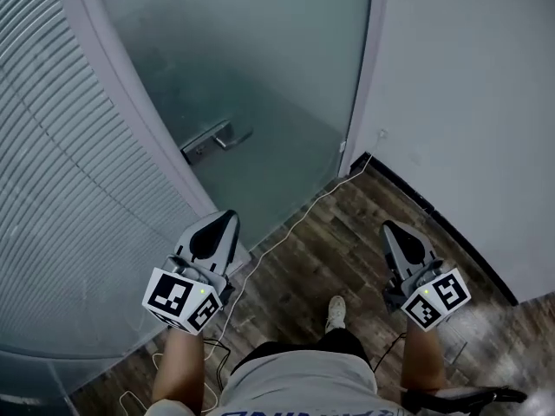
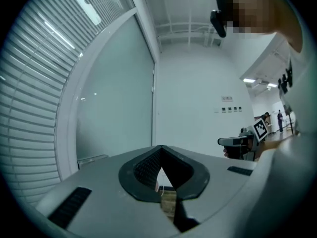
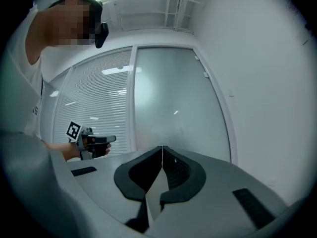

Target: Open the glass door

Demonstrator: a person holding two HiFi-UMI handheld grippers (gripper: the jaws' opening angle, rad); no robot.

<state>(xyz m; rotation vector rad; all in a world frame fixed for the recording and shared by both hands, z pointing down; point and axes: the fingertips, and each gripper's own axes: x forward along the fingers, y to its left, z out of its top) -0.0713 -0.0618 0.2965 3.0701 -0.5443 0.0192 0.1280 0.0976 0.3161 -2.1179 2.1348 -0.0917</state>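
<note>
Because frosted, glass door (image 1: 260, 76) opaque.

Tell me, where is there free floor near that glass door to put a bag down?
Bare wood floor lies between the left gripper and right gripper, up to the glass door and white wall. Crowded spots: the white cable crossing it near the left gripper, and the shoe.

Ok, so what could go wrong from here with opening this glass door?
Both the left gripper and right gripper have their jaws shut, so they could knock the handle or glass door rather than grip it. The white cable across the floor might trip the person.
</note>
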